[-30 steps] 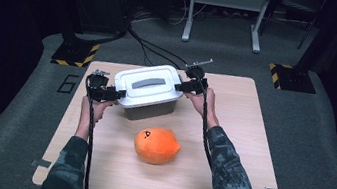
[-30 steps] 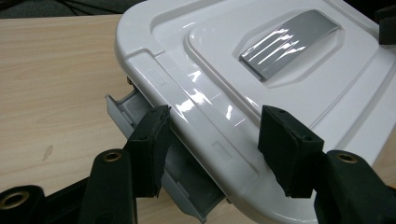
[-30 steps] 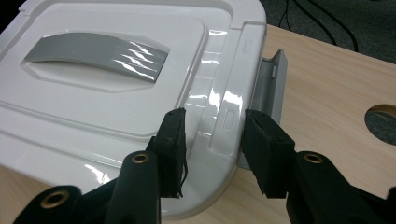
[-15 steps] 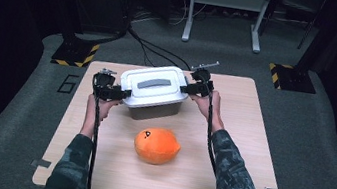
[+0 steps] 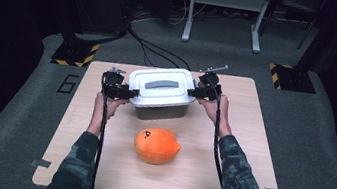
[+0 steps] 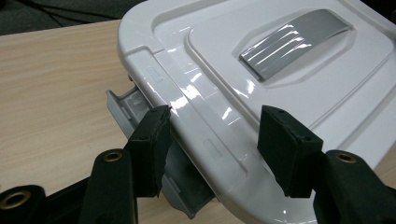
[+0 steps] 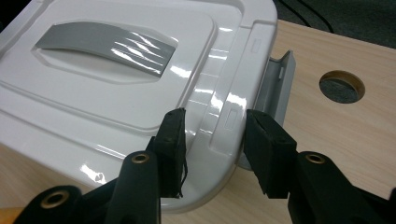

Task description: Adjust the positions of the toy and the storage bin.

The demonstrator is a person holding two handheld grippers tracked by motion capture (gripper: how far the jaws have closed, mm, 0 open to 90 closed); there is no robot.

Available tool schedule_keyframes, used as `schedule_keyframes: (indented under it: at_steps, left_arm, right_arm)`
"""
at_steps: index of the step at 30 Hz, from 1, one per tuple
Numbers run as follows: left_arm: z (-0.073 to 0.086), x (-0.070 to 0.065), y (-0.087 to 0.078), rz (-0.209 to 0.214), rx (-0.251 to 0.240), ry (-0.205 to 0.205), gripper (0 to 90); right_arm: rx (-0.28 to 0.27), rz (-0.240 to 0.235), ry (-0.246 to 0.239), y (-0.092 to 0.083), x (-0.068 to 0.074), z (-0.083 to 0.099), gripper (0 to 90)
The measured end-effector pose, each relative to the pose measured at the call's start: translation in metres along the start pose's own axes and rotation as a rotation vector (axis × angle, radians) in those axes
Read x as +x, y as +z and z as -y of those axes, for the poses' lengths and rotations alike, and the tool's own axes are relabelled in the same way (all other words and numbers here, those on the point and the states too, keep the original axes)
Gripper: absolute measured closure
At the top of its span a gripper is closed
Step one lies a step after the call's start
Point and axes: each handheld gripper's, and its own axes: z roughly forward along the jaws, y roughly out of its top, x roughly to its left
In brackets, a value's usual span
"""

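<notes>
High view
- Landmark: white lid [image 5: 161, 87] with a grey handle [image 5: 161, 84], sitting on a grey box [image 5: 164, 111] at the far middle of the wooden table [image 5: 249, 152].
- Left gripper [image 5: 124, 91]: at the lid's left edge, touching it.
- Right gripper [image 5: 197, 91]: at the lid's right edge, touching it.
- Orange plush toy [image 5: 157, 145]: on the table on the near side of the lid, apart from it.
- Person: both forearms in camouflage sleeves, one on each side of the lid.

Left gripper view
- Left gripper [image 6: 212, 135]: jaws straddle the lid [image 6: 280, 93] rim, one pad under the edge beside the grey latch [image 6: 140, 121], the other on top; whether the pads press cannot be told.
- Handle [image 6: 294, 42]: on the lid beyond the jaws.

Right gripper view
- Right gripper [image 7: 215, 135]: jaws straddle the rim of the lid [image 7: 116, 93], one pad on top, the other at the outer edge by the grey latch [image 7: 278, 84]; firm grip or loose cannot be told.
- Round hole [image 7: 342, 86]: in the table [image 7: 336, 140], beyond the latch.
</notes>
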Motion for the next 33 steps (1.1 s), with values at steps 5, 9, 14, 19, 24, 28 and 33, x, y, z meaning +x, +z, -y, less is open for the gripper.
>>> schedule_keyframes:
  at_steps: [5, 9, 14, 19, 24, 28, 33]
  left_arm:
    - [-0.005, -0.005, 0.006, 0.002, 0.005, 0.017, 44.0]
    - [-0.008, -0.008, 0.009, 0.003, 0.009, 0.027, 44.0]
    - [-0.012, -0.012, 0.014, 0.014, 0.012, 0.035, 43.9]
    - [-0.014, -0.013, 0.017, 0.033, 0.015, 0.040, 44.6]
    - [-0.015, -0.015, 0.021, 0.054, 0.007, 0.034, 45.3]
    - [-0.016, -0.015, 0.023, 0.068, 0.006, 0.029, 45.9]
    - [-0.017, -0.016, 0.024, 0.068, 0.008, 0.038, 45.7]
  right_arm:
    - [0.004, 0.015, 0.003, -0.006, -0.002, 0.004, 58.0]
    - [0.007, 0.024, 0.003, -0.011, -0.002, 0.008, 57.8]
    - [0.014, 0.047, 0.004, -0.018, 0.001, 0.014, 57.2]
    - [0.016, 0.067, 0.006, -0.024, 0.004, 0.020, 56.2]
    - [0.009, 0.086, 0.012, -0.031, 0.006, 0.027, 55.5]
    - [0.007, 0.095, 0.024, -0.036, 0.009, 0.032, 55.0]
    - [0.004, 0.107, 0.026, -0.039, 0.012, 0.036, 55.1]
